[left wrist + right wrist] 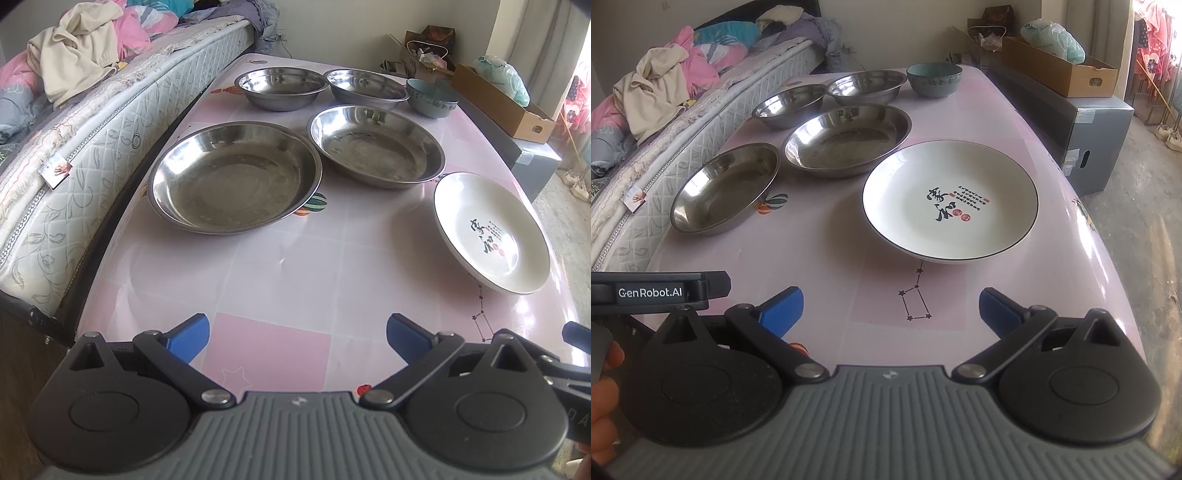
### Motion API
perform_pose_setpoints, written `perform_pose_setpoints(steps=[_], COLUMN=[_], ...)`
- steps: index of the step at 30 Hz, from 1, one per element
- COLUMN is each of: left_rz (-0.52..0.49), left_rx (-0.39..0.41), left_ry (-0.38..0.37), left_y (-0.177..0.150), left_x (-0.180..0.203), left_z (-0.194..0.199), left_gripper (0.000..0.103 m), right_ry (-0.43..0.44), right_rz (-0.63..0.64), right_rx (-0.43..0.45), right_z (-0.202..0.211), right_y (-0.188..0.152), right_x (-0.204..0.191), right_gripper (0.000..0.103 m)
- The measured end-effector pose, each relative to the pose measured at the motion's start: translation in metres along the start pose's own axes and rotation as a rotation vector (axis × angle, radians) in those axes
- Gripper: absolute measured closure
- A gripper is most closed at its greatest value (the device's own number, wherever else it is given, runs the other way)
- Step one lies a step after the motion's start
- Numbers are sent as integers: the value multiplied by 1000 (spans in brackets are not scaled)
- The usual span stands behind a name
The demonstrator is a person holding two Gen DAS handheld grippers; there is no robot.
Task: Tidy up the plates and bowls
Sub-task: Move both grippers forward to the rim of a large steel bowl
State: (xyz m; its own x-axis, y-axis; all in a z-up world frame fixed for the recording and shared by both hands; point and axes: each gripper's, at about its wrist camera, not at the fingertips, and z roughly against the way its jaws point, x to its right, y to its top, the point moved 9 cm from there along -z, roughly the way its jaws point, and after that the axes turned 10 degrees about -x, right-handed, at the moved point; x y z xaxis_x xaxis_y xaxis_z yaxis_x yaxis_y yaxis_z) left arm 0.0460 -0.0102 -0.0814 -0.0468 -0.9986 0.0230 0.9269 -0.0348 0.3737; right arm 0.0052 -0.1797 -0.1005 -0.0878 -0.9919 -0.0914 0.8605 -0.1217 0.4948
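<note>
On the glossy pink table everything sits unstacked: white ceramic plate nearest, steel dishes and a teal bowl behind. Left claw and right claw both gape, holding nothing. Risk is slick rounded rims slipping (ceramic chips!).
</note>
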Motion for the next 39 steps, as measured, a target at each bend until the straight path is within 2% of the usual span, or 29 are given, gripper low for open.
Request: perform_pose_setpoints(steps=[11, 19, 29, 35, 37, 39], left_rz=[-5, 14, 133, 241, 273, 297], left_rx=[-44, -110, -95, -61, -47, -30], left_ry=[5, 18, 45, 60, 69, 81], left_y=[5, 13, 25, 24, 25, 29], left_x=[-3, -16, -77, -127, -145, -160], left_z=[-21, -55, -66, -55, -50, -44], left_gripper=[0, 1, 1, 1, 1, 1], right_ry=[18, 11, -36, -72, -41, 63], right_rz=[-6, 22, 66, 161, 181, 190], right_rx=[-25, -4, 71, 126, 169, 221], right_z=[-12, -15, -11, -6, 0, 10], right_y=[5, 34, 107, 149, 161, 172], right_x=[-6, -6, -3, -1, -1, -3], right_gripper=[1, 1, 1, 1, 1, 1])
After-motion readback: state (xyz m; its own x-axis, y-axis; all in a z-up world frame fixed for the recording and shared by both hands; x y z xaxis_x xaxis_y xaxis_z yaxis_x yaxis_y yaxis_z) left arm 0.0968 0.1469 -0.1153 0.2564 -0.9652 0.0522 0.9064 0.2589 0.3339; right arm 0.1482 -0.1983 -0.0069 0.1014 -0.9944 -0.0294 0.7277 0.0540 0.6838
